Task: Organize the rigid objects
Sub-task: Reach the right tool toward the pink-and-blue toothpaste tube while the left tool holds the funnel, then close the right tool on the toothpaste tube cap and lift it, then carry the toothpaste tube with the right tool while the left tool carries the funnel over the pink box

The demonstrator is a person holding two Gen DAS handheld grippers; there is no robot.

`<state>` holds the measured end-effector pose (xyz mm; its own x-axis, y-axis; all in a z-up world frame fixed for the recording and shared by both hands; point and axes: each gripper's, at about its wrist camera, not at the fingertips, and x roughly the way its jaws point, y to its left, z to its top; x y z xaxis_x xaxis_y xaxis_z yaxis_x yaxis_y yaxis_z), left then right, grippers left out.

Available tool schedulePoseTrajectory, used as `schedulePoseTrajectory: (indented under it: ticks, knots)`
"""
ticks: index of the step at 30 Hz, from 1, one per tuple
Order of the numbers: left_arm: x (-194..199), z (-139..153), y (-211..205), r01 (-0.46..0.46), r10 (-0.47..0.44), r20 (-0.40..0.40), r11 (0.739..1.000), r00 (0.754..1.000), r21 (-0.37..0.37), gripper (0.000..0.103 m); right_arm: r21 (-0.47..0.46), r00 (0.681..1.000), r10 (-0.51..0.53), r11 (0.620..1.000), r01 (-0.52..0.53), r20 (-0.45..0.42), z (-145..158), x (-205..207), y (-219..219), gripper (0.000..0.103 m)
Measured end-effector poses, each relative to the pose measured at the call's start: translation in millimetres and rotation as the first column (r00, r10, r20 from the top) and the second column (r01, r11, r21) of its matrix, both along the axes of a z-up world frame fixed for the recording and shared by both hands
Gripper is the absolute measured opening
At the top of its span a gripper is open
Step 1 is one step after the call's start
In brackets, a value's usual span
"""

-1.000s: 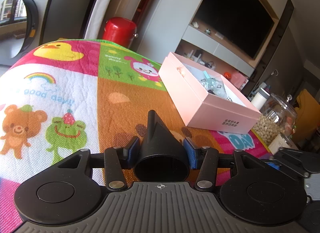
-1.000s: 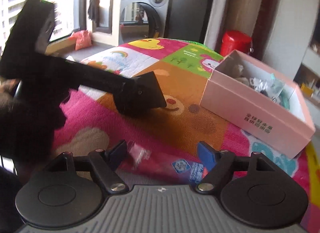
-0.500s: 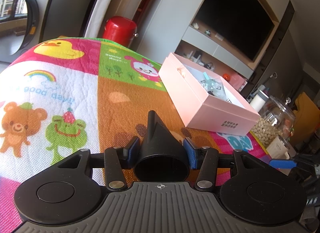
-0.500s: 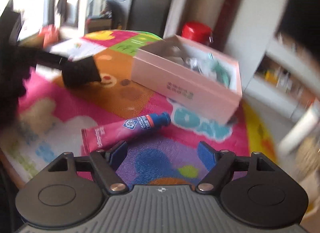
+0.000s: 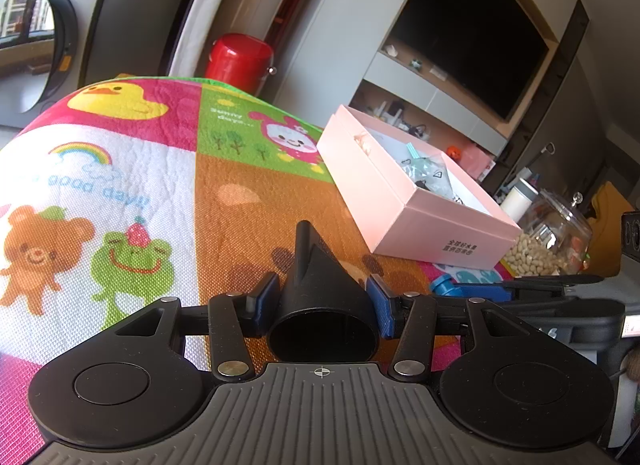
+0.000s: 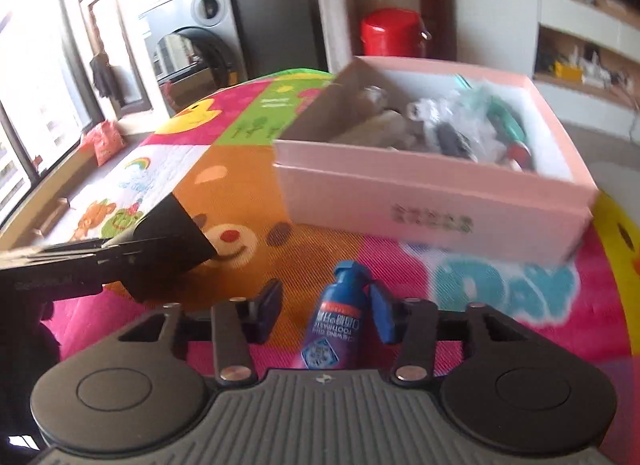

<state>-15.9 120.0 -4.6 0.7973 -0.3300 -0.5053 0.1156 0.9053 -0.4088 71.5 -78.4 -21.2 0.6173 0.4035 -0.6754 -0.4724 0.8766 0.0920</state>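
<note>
your left gripper [image 5: 322,301] is clamped on the black funnel-shaped piece [image 5: 322,285], both blue pads pressed against its flanks, its wide mouth facing back at the camera and its narrow end pointing forward over the cartoon mat [image 5: 120,169]; it sits low over the mat, though whether it touches you cannot tell from here; the pink box [image 5: 404,205] lies ahead and to the right of it, open, with small packets already inside; your right gripper [image 6: 326,307] has its jaws spread, and the toothpaste tube [image 6: 335,329] lies between them, blue cap forward, its long axis running almost straight along the fingers and aimed toward the box's [image 6: 432,201] near wall; the tube sits off centre, close against the right finger [image 6: 382,317] with a clear gap to the left finger [image 6: 268,311]; whether that right pad is already touching is hard to say, as the view is blurred; the relation to mind: the tube is inside your right gripper's span, so the right hand is the nearer one for it, and closing across its short axis looks like the next call; shifting slightly right first would likely centre the grip; the box is just beyond the cap, so the carry should be short.
</note>
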Motion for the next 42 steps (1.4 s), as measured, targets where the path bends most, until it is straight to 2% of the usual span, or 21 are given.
schedulePoseTrajectory:
  ticks: [4,10,11,12,17,26,36,39,41,42]
  knots:
    - [0.0,-0.1,0.0,0.0,0.0,0.0,1.0,1.0,0.0,0.053,-0.054,0.998,0.056,0.997,-0.054,0.033,1.0,-5.4,9.9,0.032]
    - [-0.3,0.7,-1.9,0.0,0.0,0.002,1.0,1.0,0.018,0.053,-0.049,1.0,0.021,0.999,-0.02,0.021,4.2,9.1,12.7,0.032]
    - [-0.9,1.2,-2.8,0.0,0.0,0.002,1.0,1.0,0.022,0.053,-0.05,1.0,0.022,0.999,-0.021,0.021,4.2,10.9,14.3,0.03]
    - [-0.9,1.5,-3.4,0.0,0.0,0.002,1.0,1.0,0.027,0.053,-0.053,0.999,0.03,0.998,-0.029,0.018,4.7,11.5,16.2,0.023]
    - [-1.7,2.7,-7.2,0.0,0.0,0.004,0.999,1.0,0.053,0.053,-0.083,0.997,0.048,0.996,-0.043,0.059,17.0,-6.7,12.5,0.023]
    - [-1.7,3.0,-10.2,-0.001,0.0,0.005,0.997,1.0,0.072,0.053,0.054,0.982,-0.04,0.998,0.03,0.187,77.3,-58.3,-44.2,0.02]
    - [-5.9,8.8,-16.7,0.011,-0.012,0.008,0.993,1.0,0.116,0.053,0.133,0.946,-0.123,0.987,0.086,0.301,115.3,-79.0,-77.9,0.02]
    - [-8.9,20.7,-23.9,0.059,-0.063,0.036,0.991,0.997,0.122,0.052,0.157,0.935,-0.144,0.983,0.097,0.325,122.1,-83.3,-87.3,0.019]
    - [-7.2,38.9,-32.2,0.092,-0.103,0.079,0.987,0.992,0.132,0.052,0.174,0.927,-0.156,0.98,0.101,0.341,127.0,-87.2,-94.8,0.019]
    - [-3.6,50.9,-36.9,0.109,-0.124,0.104,0.985,0.987,0.136,0.044,0.18,0.923,-0.163,0.978,0.105,0.349,129.3,-88.5,-98.1,0.019]
